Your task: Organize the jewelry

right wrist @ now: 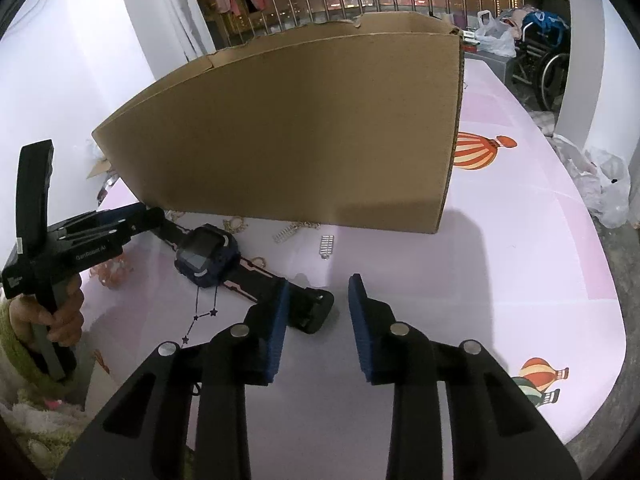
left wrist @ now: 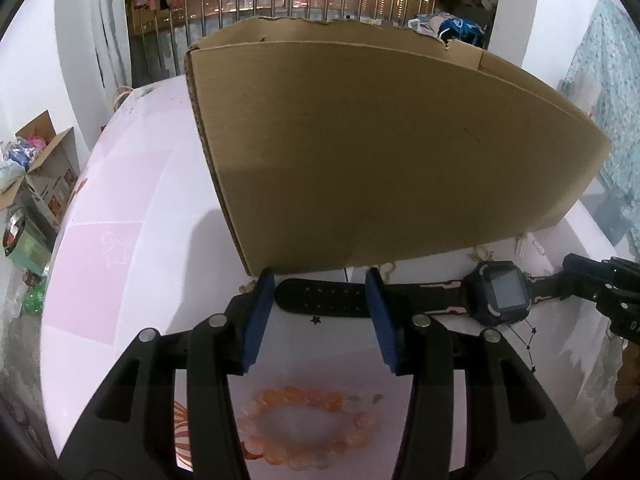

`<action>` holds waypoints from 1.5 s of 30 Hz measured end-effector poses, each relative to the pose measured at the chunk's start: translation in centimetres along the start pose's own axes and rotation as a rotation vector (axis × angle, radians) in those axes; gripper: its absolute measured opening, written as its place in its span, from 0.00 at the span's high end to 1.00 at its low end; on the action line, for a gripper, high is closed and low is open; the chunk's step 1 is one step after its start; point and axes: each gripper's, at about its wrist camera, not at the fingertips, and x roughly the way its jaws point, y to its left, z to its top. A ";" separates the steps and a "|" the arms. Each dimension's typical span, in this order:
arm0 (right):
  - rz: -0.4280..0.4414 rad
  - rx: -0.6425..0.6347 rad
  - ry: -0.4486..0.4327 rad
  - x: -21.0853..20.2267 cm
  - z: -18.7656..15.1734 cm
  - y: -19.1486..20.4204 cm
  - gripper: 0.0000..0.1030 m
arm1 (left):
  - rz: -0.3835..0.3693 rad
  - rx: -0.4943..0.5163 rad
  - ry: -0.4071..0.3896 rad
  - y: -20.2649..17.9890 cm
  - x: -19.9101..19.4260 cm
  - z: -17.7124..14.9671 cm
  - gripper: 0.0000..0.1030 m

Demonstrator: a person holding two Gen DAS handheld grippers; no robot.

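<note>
A black and pink smartwatch (left wrist: 494, 292) lies flat on the pink table in front of a tall cardboard box (left wrist: 380, 152). My left gripper (left wrist: 320, 284) is open, its blue pads on either side of the watch's perforated strap end (left wrist: 320, 298). My right gripper (right wrist: 316, 288) is open at the watch's other strap end (right wrist: 316, 308); the watch face (right wrist: 206, 256) lies to its left. An orange bead bracelet (left wrist: 304, 424) lies under the left gripper. Small silver clips (right wrist: 326, 246) and gold chains (right wrist: 236, 224) lie by the box (right wrist: 304, 128).
The pink patterned tablecloth (right wrist: 520, 264) covers a rounded table; its edge curves close on the right. Plastic bags (right wrist: 600, 188) sit at the far right edge. Cartons (left wrist: 44, 176) stand on the floor at left. The left handheld gripper (right wrist: 80, 240) shows in the right wrist view.
</note>
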 end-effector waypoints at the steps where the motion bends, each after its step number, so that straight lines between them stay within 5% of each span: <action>1: 0.003 -0.001 0.001 0.0 0.0 0.1 0.75 | -0.002 -0.004 0.000 0.1 0.0 0.0 0.57; 19: 0.006 -0.001 -0.003 0.1 0.1 0.1 0.78 | 0.045 0.006 -0.022 -0.5 -0.2 -0.6 0.58; 38: 0.010 0.000 -0.007 0.3 0.3 0.5 0.77 | 0.115 0.045 -0.027 -1.2 -0.6 -0.5 0.74; 42: 0.013 0.003 -0.009 0.3 0.3 0.4 0.77 | 0.070 -0.003 0.002 -0.2 -0.7 -0.1 0.73; 45: 0.015 0.002 -0.010 0.3 0.3 0.3 0.78 | 0.023 -0.046 0.002 0.3 -0.9 0.0 0.57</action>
